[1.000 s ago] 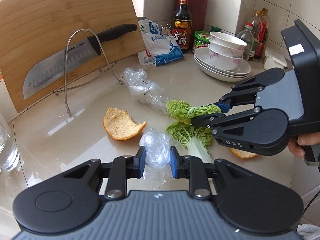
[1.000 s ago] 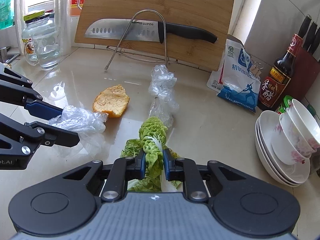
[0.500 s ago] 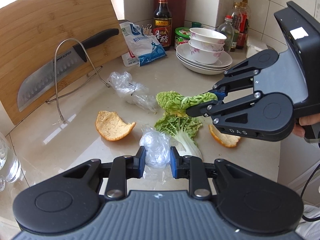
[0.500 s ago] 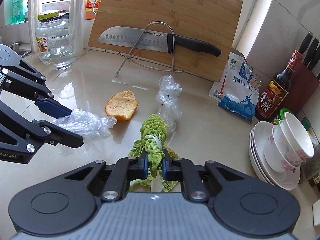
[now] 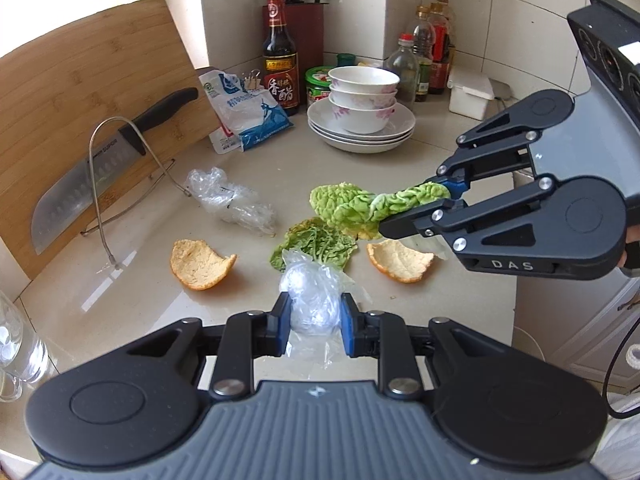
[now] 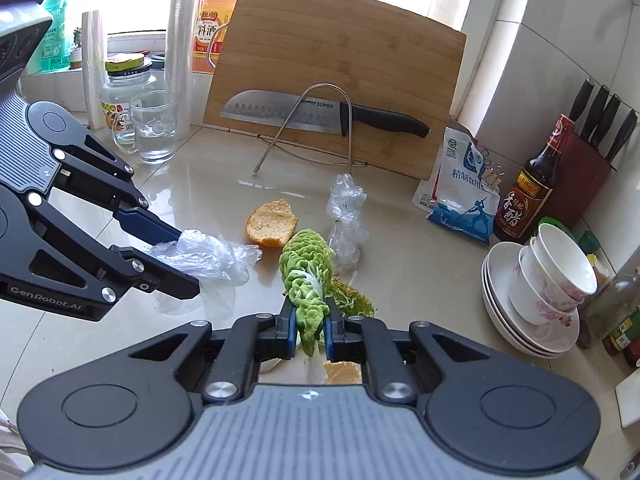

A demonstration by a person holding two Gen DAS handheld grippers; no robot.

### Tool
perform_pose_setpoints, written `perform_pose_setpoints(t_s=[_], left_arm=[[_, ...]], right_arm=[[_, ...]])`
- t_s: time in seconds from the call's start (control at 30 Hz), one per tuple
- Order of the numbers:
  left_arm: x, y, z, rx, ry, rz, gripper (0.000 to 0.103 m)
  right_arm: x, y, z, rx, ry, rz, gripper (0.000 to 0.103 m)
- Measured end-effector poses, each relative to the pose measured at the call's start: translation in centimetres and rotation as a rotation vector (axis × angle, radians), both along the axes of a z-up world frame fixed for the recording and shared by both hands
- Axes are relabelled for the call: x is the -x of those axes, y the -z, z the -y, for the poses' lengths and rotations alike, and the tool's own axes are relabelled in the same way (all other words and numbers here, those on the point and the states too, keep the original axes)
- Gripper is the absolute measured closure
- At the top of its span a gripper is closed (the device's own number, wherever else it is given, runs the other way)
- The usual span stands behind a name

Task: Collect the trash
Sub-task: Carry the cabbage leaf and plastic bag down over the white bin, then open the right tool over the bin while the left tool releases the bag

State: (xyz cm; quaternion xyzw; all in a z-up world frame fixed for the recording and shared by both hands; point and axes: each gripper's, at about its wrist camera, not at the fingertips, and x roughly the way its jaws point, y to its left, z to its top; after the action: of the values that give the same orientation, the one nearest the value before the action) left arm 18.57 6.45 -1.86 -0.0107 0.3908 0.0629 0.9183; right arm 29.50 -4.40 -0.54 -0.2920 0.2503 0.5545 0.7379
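Crumpled clear plastic film (image 5: 310, 304), glossy and balled, sits pinched between the blue pads of my left gripper (image 5: 313, 330), lifted above the counter. My right gripper (image 6: 311, 334) is nearly closed on a crinkly pale-green cabbage leaf (image 6: 308, 280) by its white rib. On the smooth beige stone counter (image 5: 132, 288) below lie a second limp leaf (image 5: 316, 246), two curved orange peels (image 5: 200, 264) with pithy insides, and another wrinkled plastic wad (image 5: 230, 202). Farther back, a steel knife (image 5: 92, 172) leans on a bamboo board (image 5: 80, 80), beside stacked white bowls (image 5: 362, 98).
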Motion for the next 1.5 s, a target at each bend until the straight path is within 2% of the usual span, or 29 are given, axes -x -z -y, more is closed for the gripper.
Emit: perform_pose_setpoints(t_s=[0.43,0.9,1.2,1.5], left_arm=[[-0.7,-0.5,8.0,0.001,0.241,0.005,0.08],[-4.4,1.8,19.6,0.049,0.568,-0.01,0.08],[-6.6,4.2,24.6,0.047,0.652,-0.03,0.08],[-7.6,5.5,26.3,0.035,0.622,-0.034,0.08]], right_arm=[[2.4,-0.7,10.7,-0.013,0.247,-0.045,0.087],[4.4,1.4,23.8,-0.008,0.64,-0.085,0.087],[2.9,6.9,30.8,-0.009,0.844,-0.183,0.087],[0.0,15.9,33.4,0.032,0.94,-0.339,0.087]])
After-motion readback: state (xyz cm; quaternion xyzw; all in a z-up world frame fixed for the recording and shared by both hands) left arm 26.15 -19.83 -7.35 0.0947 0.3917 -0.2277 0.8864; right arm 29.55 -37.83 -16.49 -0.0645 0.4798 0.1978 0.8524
